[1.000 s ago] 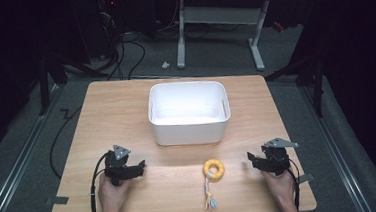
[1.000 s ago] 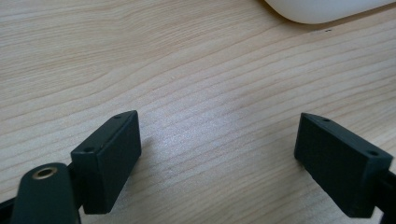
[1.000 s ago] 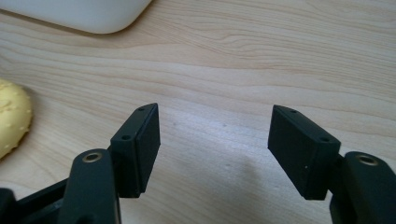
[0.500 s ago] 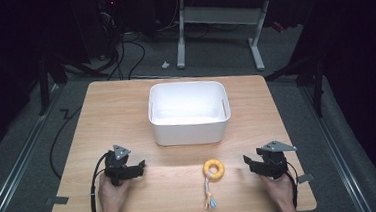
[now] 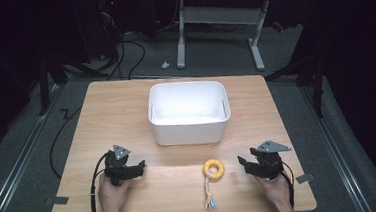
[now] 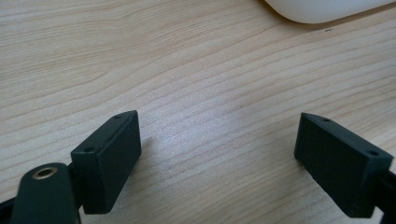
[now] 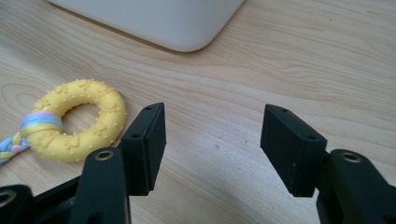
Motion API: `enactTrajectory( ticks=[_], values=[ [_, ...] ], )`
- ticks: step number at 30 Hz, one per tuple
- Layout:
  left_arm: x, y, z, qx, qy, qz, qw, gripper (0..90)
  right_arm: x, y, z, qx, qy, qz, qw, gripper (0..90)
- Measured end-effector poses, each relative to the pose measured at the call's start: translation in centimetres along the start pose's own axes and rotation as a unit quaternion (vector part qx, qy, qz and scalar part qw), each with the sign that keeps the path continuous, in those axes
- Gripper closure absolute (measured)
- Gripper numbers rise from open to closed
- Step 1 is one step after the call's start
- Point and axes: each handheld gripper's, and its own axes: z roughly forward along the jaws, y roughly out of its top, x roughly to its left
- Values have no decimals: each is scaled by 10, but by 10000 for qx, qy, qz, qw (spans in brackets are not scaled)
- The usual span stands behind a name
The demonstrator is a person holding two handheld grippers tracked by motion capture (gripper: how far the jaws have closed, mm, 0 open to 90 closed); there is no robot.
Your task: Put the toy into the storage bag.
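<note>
No readable text, label or number anywhere, perhaps for the dim surroundings.

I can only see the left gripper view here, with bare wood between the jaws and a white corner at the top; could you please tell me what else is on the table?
Observer: That white corner belongs to an open white bin standing at the middle of the table.
Operator: Thank you. Is there anything to pick up?
Observer: Yes, a yellow ring toy with a braided pastel rope tail lies on the wood in front of the bin.
Operator: Which gripper is closer to it?
Observer: The right gripper; its jaws have just been closing, nothing is between them, and the ring lies just outside one jaw.
</note>
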Motion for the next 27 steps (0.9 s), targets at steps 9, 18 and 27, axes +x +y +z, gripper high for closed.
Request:
enactTrajectory(
  ticks=[9,18,27],
  values=[
    [0,0,0,1,1,3,10000,150,10,10,-1,20,185,-183,9997,418],
    [0,0,0,-2,-4,-3,10000,151,22,13,9,177,324,-331,9988,422],
    [0,0,0,0,-5,-1,10000,151,34,21,14,277,451,-530,9972,423]
  ],
)
